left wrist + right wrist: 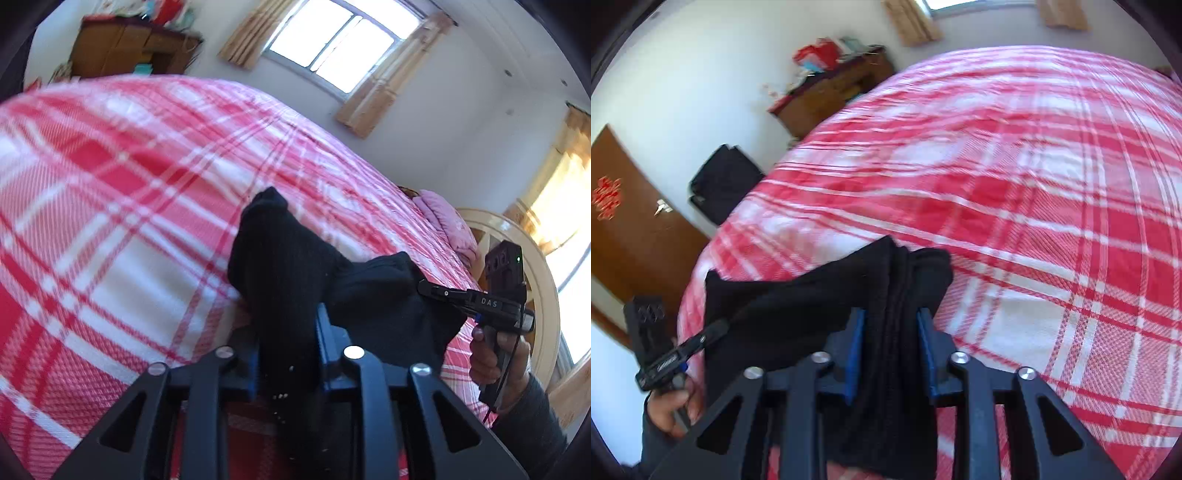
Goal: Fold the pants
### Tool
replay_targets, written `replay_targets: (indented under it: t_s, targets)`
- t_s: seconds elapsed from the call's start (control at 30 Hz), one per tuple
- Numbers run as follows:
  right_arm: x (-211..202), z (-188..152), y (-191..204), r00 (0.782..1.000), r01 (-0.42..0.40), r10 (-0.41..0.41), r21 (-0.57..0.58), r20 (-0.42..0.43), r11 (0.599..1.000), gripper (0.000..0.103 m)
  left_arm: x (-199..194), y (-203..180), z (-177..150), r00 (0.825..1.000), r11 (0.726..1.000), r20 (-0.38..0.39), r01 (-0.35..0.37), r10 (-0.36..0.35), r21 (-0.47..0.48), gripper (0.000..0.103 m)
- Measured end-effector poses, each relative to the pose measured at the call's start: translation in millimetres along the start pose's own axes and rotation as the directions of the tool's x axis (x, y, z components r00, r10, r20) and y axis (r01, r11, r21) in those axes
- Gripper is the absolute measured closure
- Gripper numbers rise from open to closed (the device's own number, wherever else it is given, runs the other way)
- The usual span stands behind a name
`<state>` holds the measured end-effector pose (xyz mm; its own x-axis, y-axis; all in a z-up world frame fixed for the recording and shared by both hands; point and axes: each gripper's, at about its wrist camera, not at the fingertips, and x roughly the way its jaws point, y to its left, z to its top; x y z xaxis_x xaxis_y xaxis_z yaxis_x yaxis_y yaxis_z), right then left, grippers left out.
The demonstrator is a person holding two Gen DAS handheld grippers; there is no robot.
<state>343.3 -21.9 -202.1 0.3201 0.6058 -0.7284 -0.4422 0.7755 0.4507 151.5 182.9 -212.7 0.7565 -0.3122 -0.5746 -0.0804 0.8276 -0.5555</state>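
Note:
The black pants [291, 266] hang bunched between my two grippers, held up over the red and white plaid bed [122, 192]. My left gripper [286, 332] is shut on one thick fold of the pants. My right gripper [892, 332] is shut on another fold of the pants [812, 291]. In the left wrist view the right gripper [424, 286] shows at the right, biting the cloth's edge. In the right wrist view the left gripper [720, 328] shows at the lower left, clamped on the cloth's corner. The rest of the pants hangs below, hidden.
The plaid bed [1015, 184] fills most of both views. A pink pillow [448, 221] lies by a cream headboard [532, 258]. A wooden cabinet [834, 96] stands against the far wall, a dark bag [722, 182] beside the bed, a brown door [631, 229] at left.

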Motion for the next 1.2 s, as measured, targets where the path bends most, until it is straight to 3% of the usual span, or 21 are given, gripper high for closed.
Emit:
replay_targets:
  t_s: [0.07, 0.1, 0.4, 0.43, 0.47, 0.57, 0.7, 0.8, 1.0, 1.13, 1.2]
  targets:
    - [0, -5, -11, 1.0, -0.009, 0.009, 0.048, -0.001, 0.999, 0.048, 1, -1, -1, 1.0, 1.0, 0.005, -0.001, 0.001, 0.005, 0.068]
    - [-4, -10, -18, 1.0, -0.011, 0.011, 0.078, 0.0, 0.997, 0.046, 1, -5, -2, 1.0, 1.0, 0.0, -0.005, 0.005, 0.02, 0.065]
    - [-62, -69, -16, 0.997, -0.051, 0.048, 0.046, 0.066, 0.998, 0.044, -11, -8, -2, 0.997, 0.998, 0.042, -0.058, 0.058, 0.015, 0.053]
    - [-61, -75, -15, 0.998, -0.04, 0.038, 0.035, 0.055, 0.999, 0.043, -12, -10, -4, 0.996, 0.997, 0.051, -0.079, 0.078, 0.019, 0.051]
    - [-55, -79, -14, 0.999, 0.021, -0.021, 0.017, 0.041, 1.0, 0.043, -13, -12, -7, 0.994, 0.995, 0.057, -0.098, 0.096, 0.026, 0.049]
    - [-53, -79, -14, 0.997, 0.031, -0.033, 0.029, 0.063, 0.999, 0.043, -18, -14, -14, 0.987, 0.987, 0.07, -0.149, 0.144, 0.062, 0.042]
    - [-61, -81, -9, 0.994, 0.073, -0.074, 0.016, 0.082, 0.997, 0.042, -32, -6, -16, 0.984, 0.985, 0.069, -0.165, 0.162, 0.047, 0.041]
    - [-78, -84, -1, 0.983, 0.136, -0.135, 0.004, 0.127, 0.991, 0.042, -41, -4, -15, 0.978, 0.979, 0.069, -0.198, 0.195, 0.037, 0.033]
    - [-133, -93, 6, 0.957, 0.231, -0.229, 0.01, 0.179, 0.973, 0.042, -52, -9, -16, 0.956, 0.958, 0.071, -0.286, 0.283, 0.027, 0.028]
    - [-169, -105, 24, 0.927, 0.306, -0.292, -0.024, 0.234, 0.952, 0.042, -72, -35, -17, 0.94, 0.943, 0.138, -0.323, 0.311, 0.073, 0.026]
    - [-190, -114, 35, 0.918, 0.306, -0.29, -0.016, 0.27, 0.952, 0.042, -83, -57, -18, 0.929, 0.932, 0.178, -0.345, 0.323, 0.108, 0.016]
